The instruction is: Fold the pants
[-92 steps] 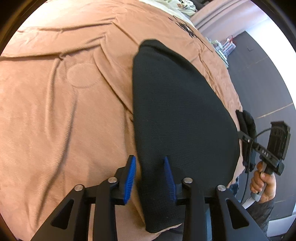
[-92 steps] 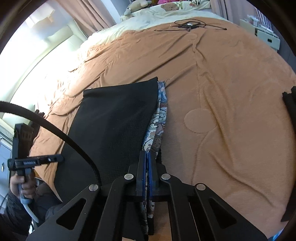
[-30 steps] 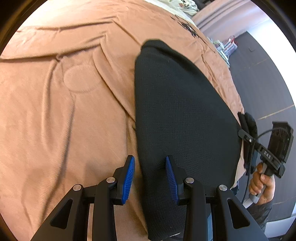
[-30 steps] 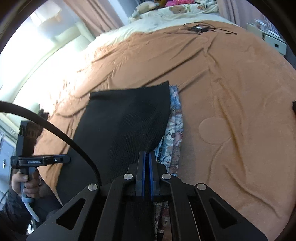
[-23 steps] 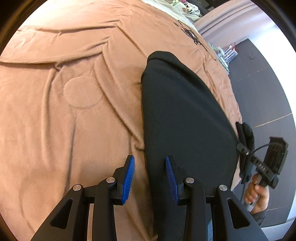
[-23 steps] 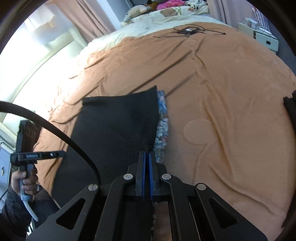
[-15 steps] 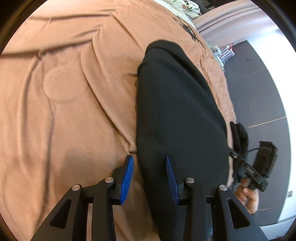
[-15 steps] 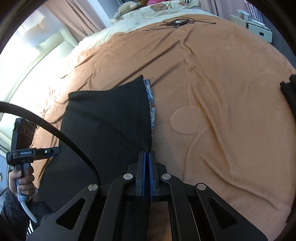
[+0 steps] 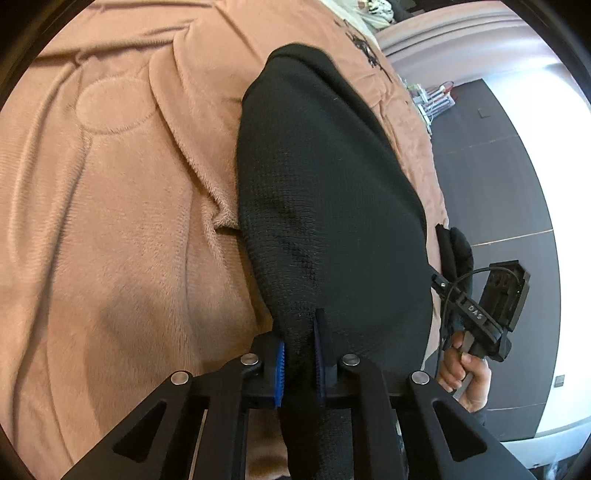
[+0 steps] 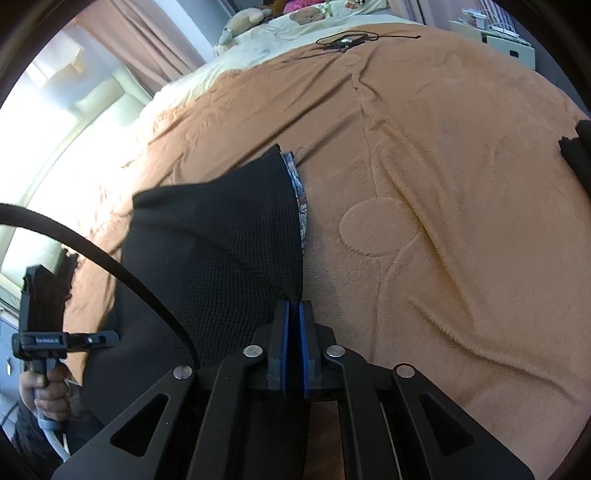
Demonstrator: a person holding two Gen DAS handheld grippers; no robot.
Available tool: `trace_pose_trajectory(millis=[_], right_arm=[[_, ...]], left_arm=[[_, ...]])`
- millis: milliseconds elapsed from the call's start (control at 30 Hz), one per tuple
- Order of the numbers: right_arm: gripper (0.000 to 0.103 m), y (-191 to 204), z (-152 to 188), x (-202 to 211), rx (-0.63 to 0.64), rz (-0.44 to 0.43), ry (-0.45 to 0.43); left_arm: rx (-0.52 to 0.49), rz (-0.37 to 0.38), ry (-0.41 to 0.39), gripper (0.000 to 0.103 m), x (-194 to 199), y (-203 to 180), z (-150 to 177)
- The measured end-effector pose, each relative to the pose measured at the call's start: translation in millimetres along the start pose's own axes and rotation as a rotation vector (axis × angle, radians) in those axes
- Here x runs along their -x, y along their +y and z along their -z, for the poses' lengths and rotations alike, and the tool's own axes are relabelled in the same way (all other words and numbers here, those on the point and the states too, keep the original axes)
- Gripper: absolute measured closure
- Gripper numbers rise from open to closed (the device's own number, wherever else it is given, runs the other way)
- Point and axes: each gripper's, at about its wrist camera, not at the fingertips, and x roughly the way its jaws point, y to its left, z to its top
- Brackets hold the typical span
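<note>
Left gripper [image 9: 298,363], nearest in the left wrist view: clamping the near left edge of the black pants [image 9: 325,192], blue pads pressing a bunched fold of knit, jaws having just been closing onto it. Right gripper [image 10: 291,345], nearest in the right wrist view: pinching the opposite near corner of the pants [image 10: 207,251], fabric between the pads, jaws having just been easing apart slightly while gripping. Pants lying flat, folded lengthwise, on a brown fleece blanket [image 9: 110,206] covering a bed; patterned blue lining [image 10: 299,199] peeking out along the right edge. Embossed circle [image 10: 376,229] in the blanket just beside the pants. Another dark garment [image 10: 580,155] resting at the blanket's right margin. Farther off: a black cable [image 10: 347,38] lying on the blanket, cream bedding with soft toys [image 10: 240,26] at the head of the bed, curtains [image 10: 147,40] beside a bright window, a white shelf unit [image 10: 495,37] against the far wall. Each hand [image 9: 461,369] showing at the frame edge of the other view, gripping a handle.

Compared with one second earlier: left jaws, then straddling the edge without touching, now gripping it; pants' near end now rucked up.
</note>
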Motion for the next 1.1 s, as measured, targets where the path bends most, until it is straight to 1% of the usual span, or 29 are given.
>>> trace_pose_trajectory(millis=[33, 67, 100, 133, 167, 267, 333, 367, 400, 433, 467, 500, 600, 700, 867, 967, 1033, 1067, 1100], right_arm=[[0.086, -3, 0, 2, -0.013, -0.016, -0.006], [0.066, -7, 1, 6, -0.032, -0.041, -0.011], [0.039, -13, 3, 9, -0.059, -0.074, -0.013], [0.032, -17, 6, 12, -0.081, -0.093, -0.023], [0.03, -20, 7, 13, -0.089, -0.101, -0.031], [0.03, -24, 13, 4, -0.101, -0.178, 0.0], [0.048, -25, 18, -9, -0.105, -0.177, 0.047], [0.061, -25, 22, -20, -0.124, -0.218, 0.087], [0.062, -24, 22, -23, -0.135, -0.23, 0.094], [0.063, -23, 22, -24, -0.129, -0.224, 0.091], [0.07, -20, 22, -24, -0.121, -0.225, 0.092], [0.075, -19, 23, -24, -0.131, -0.251, 0.099], [0.078, -14, 27, -28, -0.145, -0.275, 0.123], [0.081, -7, 34, -31, -0.153, -0.303, 0.14], [0.081, -1, 48, -37, -0.161, -0.332, 0.162], [0.081, -5, 45, -31, -0.144, -0.32, 0.152], [0.072, -7, 40, -28, -0.15, -0.312, 0.151], [0.059, -9, 38, -26, -0.15, -0.306, 0.143], [0.038, -13, 34, -23, -0.15, -0.295, 0.126]], left_arm=[[-0.003, 0.0, -0.007, 0.09, 3, -1, 2], [-0.003, 0.0, -0.014, 0.09, 6, -1, 4], [-0.001, 0.003, -0.019, 0.09, 9, -1, 5], [0.001, 0.006, -0.023, 0.09, 10, -1, 4], [0.001, 0.008, -0.029, 0.09, 13, -1, 6], [0.006, 0.013, -0.042, 0.091, 18, -1, 8], [0.003, 0.01, -0.05, 0.091, 22, 3, 10], [0.004, 0.008, -0.057, 0.091, 26, 5, 11], [0.007, 0.008, -0.063, 0.091, 30, 7, 11], [0.012, 0.014, -0.068, 0.091, 34, 9, 12], [0.016, 0.015, -0.075, 0.091, 39, 11, 13], [0.016, 0.008, -0.082, 0.091, 44, 13, 12], [0.024, 0.003, -0.09, 0.091, 57, 21, 8], [0.024, -0.031, -0.102, 0.091, 67, 28, 6], [0.039, -0.074, -0.095, 0.091, 73, 48, 5], [0.04, -0.082, -0.08, 0.091, 69, 53, 4], [0.033, -0.099, -0.077, 0.091, 66, 52, 3], [0.032, -0.104, -0.076, 0.091, 65, 50, 3], [0.032, -0.106, -0.074, 0.091, 64, 49, 3]])
